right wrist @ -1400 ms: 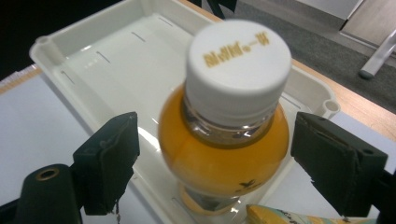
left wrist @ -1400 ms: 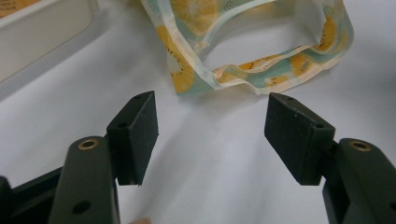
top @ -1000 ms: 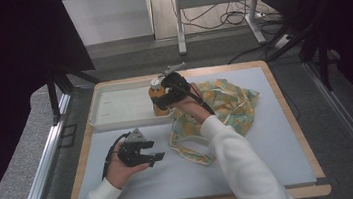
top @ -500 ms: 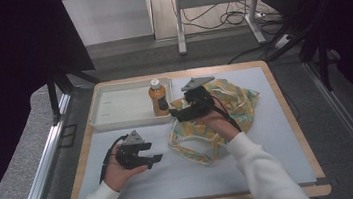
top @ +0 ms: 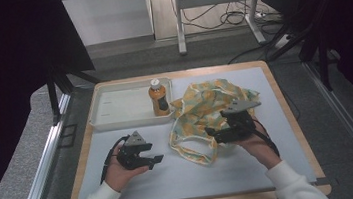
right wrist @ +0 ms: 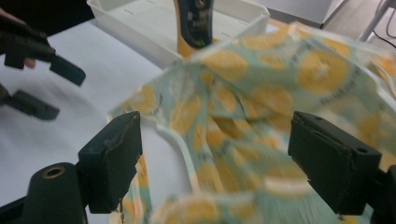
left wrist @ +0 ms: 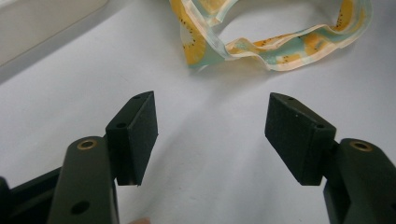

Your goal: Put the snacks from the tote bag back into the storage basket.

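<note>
White-topped desk (top: 253,171), two hand-held grippers and a fruit-print cloth bag.

On the desk's right half lies the crumpled yellow-and-green bag (top: 206,111), touching the corner of a white tray (top: 116,117) in which an orange bottle (top: 158,97) stands upright. The right gripper (top: 212,134) hovers over the bag's near edge, jaws wide apart with the cloth between them but not pinched. The left gripper (top: 157,158) rests near the bag's handle loop, jaws apart and empty.

A pale green bag (top: 206,111) with orange fruit print, an orange bottle (top: 158,98), a white tray (top: 115,109).
</note>
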`<move>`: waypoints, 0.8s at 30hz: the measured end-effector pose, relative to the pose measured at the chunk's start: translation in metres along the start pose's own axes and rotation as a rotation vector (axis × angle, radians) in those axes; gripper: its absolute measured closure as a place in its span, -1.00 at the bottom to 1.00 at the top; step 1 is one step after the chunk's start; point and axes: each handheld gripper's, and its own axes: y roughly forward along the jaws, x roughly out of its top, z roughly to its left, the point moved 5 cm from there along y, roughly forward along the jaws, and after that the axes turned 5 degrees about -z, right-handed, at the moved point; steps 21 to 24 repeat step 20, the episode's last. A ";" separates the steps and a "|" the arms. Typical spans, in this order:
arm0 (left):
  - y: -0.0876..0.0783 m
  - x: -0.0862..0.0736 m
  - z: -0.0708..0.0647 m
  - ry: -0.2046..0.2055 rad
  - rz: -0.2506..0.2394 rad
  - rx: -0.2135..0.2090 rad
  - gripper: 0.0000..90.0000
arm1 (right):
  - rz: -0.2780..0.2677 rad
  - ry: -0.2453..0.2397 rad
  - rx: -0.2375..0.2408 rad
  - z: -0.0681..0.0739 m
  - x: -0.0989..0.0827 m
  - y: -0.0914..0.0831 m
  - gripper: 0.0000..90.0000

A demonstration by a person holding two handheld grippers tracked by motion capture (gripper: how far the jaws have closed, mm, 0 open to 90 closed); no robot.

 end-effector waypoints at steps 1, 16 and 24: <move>0.000 0.000 0.000 0.000 0.001 0.001 -0.24 | -0.004 0.003 -0.004 -0.001 -0.003 -0.003 -0.60; -0.002 -0.003 0.004 -0.008 0.002 0.020 -0.24 | -0.022 0.043 -0.038 -0.020 -0.027 -0.023 -0.60; -0.004 -0.004 0.006 -0.007 -0.006 0.027 -0.26 | -0.020 0.049 -0.051 -0.024 -0.030 -0.024 -0.60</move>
